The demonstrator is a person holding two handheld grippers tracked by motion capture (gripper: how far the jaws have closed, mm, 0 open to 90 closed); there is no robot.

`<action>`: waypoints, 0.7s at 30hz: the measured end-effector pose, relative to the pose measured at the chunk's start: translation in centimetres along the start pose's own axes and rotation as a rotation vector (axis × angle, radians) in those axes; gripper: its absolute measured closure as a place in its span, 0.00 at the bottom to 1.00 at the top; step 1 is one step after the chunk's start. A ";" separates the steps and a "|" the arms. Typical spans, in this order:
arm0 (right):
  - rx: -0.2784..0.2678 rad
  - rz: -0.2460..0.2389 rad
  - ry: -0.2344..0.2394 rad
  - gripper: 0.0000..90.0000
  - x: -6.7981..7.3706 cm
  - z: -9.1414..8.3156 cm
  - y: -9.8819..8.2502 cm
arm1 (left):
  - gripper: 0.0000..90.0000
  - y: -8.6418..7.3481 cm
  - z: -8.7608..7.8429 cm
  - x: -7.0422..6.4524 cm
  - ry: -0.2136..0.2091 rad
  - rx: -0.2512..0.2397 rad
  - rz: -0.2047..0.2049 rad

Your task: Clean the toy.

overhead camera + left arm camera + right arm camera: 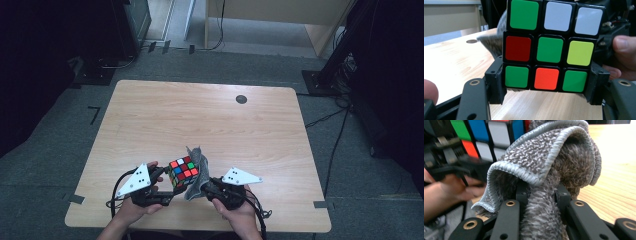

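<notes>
Left gripper (pixel 167 181) clamps puzzle cube (pixel 183 171) between both pads, above table's (pixel 210 120) near edge. Right gripper (pixel 204 186), closed tight on grey cloth (pixel 198 159), presses it against cube from 3 o'clock.

No words, numbers or signs can be read anywhere. The cube (pixel 550 47) has only plain colored squares, and the gray cloth (pixel 549 167) and the wooden table (pixel 210 120) have no writing on them.
</notes>
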State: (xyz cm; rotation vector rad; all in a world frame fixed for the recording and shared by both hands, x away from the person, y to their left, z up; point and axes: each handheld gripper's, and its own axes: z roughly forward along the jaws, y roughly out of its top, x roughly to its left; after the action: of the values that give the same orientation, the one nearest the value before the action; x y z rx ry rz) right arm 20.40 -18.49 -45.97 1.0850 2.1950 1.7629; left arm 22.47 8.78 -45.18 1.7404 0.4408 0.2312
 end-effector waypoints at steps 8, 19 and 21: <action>-0.003 0.041 -0.195 0.81 -2.8 -1.9 0.2 | 0.38 -0.6 0.2 0.7 0.049 0.019 -0.014; -0.047 0.036 -0.168 0.81 -1.9 -2.1 0.6 | 0.38 -0.4 0.2 0.8 0.045 -0.017 -0.063; -0.041 -0.005 -0.111 0.81 -0.7 -1.3 0.6 | 0.38 -0.3 0.3 0.5 0.038 -0.019 -0.061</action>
State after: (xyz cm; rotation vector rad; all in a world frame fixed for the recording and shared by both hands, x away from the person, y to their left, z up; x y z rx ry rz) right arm 20.55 -19.92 -45.24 1.1384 2.0866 1.6945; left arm 23.02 8.75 -45.57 1.7038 0.5172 0.2244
